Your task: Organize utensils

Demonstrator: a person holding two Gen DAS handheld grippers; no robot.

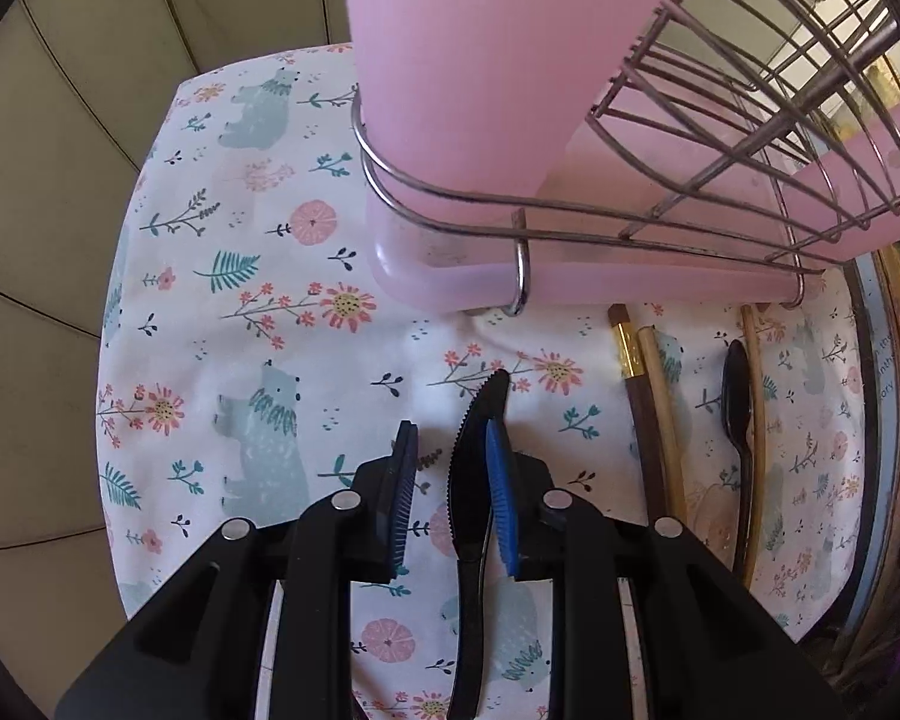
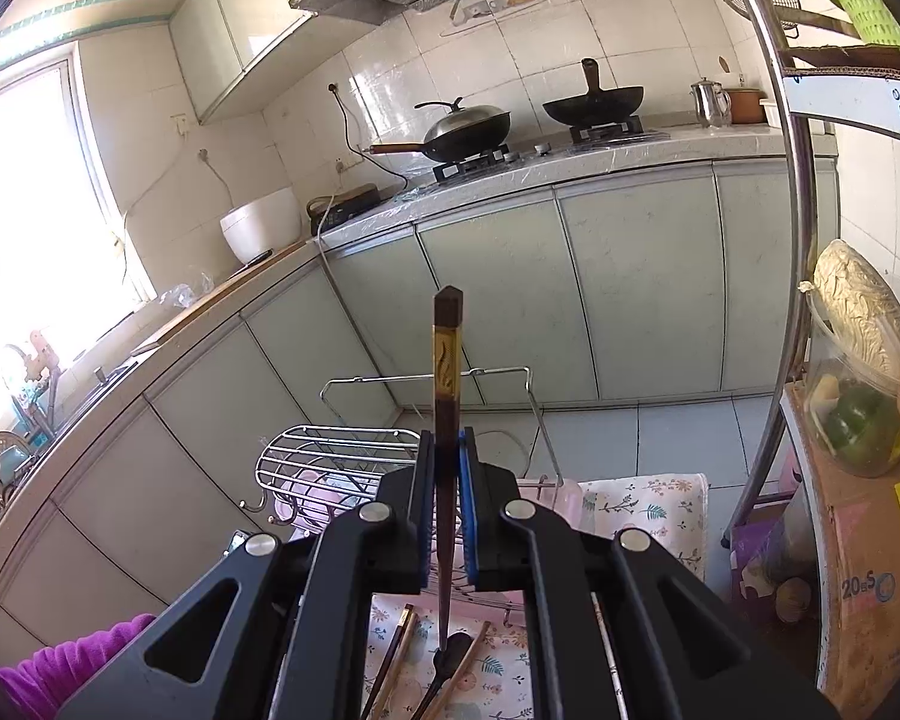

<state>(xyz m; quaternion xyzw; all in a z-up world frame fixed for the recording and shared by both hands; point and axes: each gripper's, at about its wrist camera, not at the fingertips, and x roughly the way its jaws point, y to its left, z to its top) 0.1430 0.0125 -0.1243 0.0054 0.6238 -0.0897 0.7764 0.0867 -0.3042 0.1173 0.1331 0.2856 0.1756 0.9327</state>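
Observation:
In the left wrist view my left gripper (image 1: pixel 453 471) is open low over the patterned cloth (image 1: pixel 258 324). A black serrated plastic knife (image 1: pixel 471 480) lies between its fingers, against the right blue pad. The wire rack (image 1: pixel 660 138) with pink plastic holders (image 1: pixel 450 78) stands just ahead. A dark chopstick with a gold band (image 1: pixel 633 384), light chopsticks (image 1: pixel 660 414) and a black spoon (image 1: pixel 738 414) lie on the cloth to the right. In the right wrist view my right gripper (image 2: pixel 447 480) is shut on a dark gold-banded chopstick (image 2: pixel 447 372), held upright above the rack (image 2: pixel 336 462).
Kitchen cabinets (image 2: pixel 630 276) and a counter with woks (image 2: pixel 468 129) lie beyond the table. A box with a vegetable container (image 2: pixel 864 396) stands at the right. More chopsticks and a black spoon (image 2: pixel 444 660) lie on the cloth below my right gripper.

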